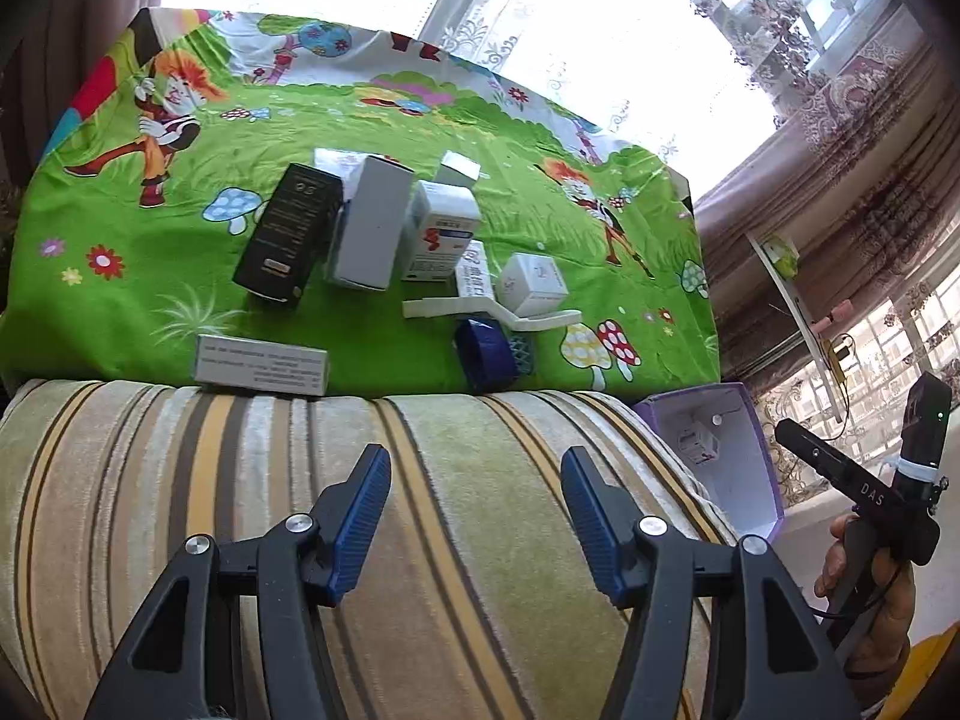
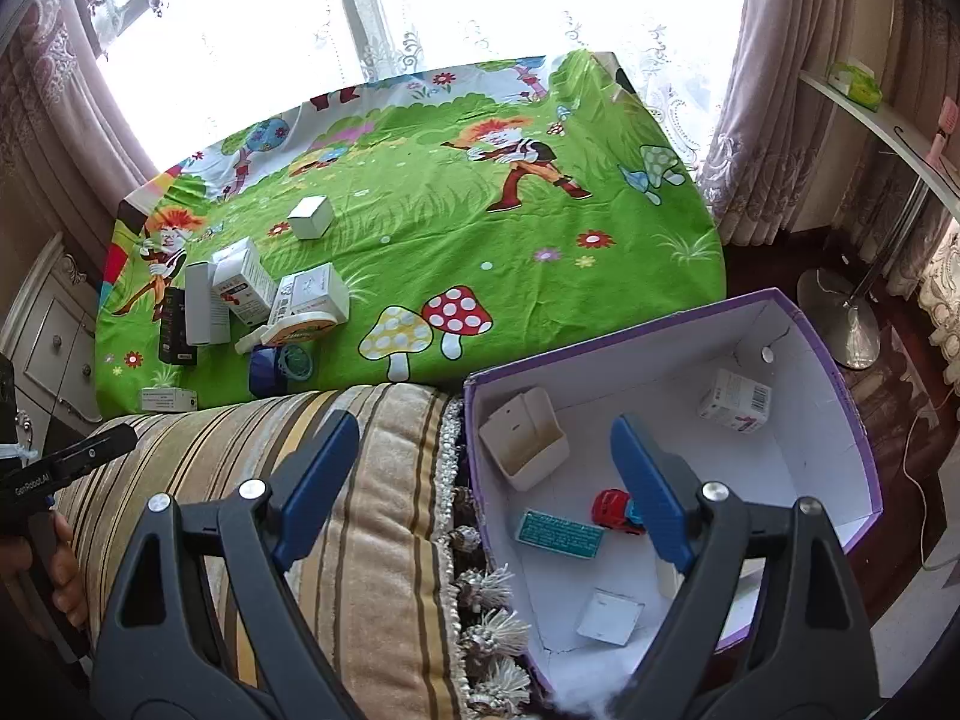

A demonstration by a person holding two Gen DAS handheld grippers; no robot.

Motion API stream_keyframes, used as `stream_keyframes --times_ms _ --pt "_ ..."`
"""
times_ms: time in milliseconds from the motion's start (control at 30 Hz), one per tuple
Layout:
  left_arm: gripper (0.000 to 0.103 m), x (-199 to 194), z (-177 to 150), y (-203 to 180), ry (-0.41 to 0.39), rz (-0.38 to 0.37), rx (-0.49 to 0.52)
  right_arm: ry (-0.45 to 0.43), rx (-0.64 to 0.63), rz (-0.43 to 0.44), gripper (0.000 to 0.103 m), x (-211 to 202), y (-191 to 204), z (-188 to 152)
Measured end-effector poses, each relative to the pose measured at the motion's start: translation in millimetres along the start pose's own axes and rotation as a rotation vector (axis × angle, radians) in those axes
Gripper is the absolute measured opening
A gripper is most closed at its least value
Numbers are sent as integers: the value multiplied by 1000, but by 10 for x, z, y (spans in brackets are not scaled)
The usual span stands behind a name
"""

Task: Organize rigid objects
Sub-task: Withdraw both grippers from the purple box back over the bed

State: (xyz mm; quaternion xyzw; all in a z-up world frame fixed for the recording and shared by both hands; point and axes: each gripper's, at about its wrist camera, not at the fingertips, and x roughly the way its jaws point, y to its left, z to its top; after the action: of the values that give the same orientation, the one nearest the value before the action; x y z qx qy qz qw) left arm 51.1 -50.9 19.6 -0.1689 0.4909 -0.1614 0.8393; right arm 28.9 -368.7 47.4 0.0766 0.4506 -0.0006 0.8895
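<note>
My left gripper [image 1: 474, 519] hangs released over the striped cushion [image 1: 360, 480], nothing between its jaws. My right gripper [image 2: 480, 480] is also spread wide and empty, one finger over the cushion edge, the other over the purple box [image 2: 840, 360].

Ahead of the left tongs, just past the cushion's far edge, a flat grey carton [image 1: 262, 365] lies on the green sheet [image 1: 150, 276]. Its long axis runs across my view, so I judge the jaws would have to turn to close over its short width. It sits a little left of the left tongs' line and well left of the right ones; the left hand looks nearer.

Beyond it is the cluster: a black carton [image 1: 288, 234], white cartons, and a blue holder [image 1: 486, 354].

The box holds several items already, a red toy car [image 2: 609, 507] among them, and lies right under my right tongs.
</note>
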Motion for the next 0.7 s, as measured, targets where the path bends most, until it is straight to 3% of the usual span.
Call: stream_keyframes --times_ms 300,533,700 --pt "69 -27 67 504 14 148 -110 45 -55 53 88 211 361 7" --pt "82 37 184 579 25 265 -74 78 -103 94 88 345 634 -11" --pt "83 234 286 527 81 315 3 102 -128 114 89 432 796 -19"
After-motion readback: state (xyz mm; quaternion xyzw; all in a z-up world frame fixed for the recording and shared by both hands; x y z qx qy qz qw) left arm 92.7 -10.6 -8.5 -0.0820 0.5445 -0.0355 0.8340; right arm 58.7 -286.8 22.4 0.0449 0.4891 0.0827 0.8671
